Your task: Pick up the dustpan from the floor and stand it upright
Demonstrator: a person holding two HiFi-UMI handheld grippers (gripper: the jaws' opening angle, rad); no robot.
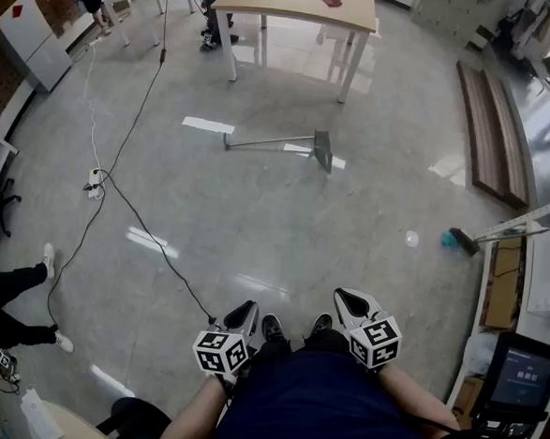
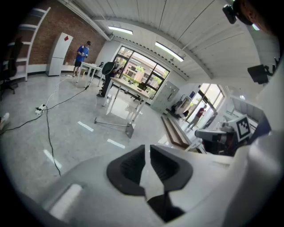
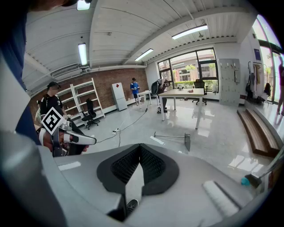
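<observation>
1. Hand-held left gripper (image 1: 242, 315) and right gripper (image 1: 352, 306) sit low and near, just in front of the person's body. Each has its jaws pressed together with nothing between them. Whichever one takes the dustpan must spread its jaws first.
2. Well ahead on the pale glossy floor (image 1: 256, 222) lies the long-handled grey metal dustpan (image 1: 321, 150). It is flat, far from both grippers, with its thin handle running left and its pan at the right end. It lies just on the near side of the light wooden table with white legs (image 1: 299, 4).
3. The step in hand looks like the approach. The person needs to close the gap on foot and lower a gripper only once the handle is within easy reach.
4. A thin black cable (image 1: 160, 251) crosses the floor on the near left. A line straight ahead to the dustpan seems to keep the feet off it.
5. The handle is probably the best place to grip, taken squarely across the pads some way along its length. Raising that end would let the pan pivot on the floor.
6. On so shiny a floor the pan may skid as the handle rises. It would help to lift slowly, steady the dustpan with the other gripper if needed, and let go only when it stands by itself.
</observation>
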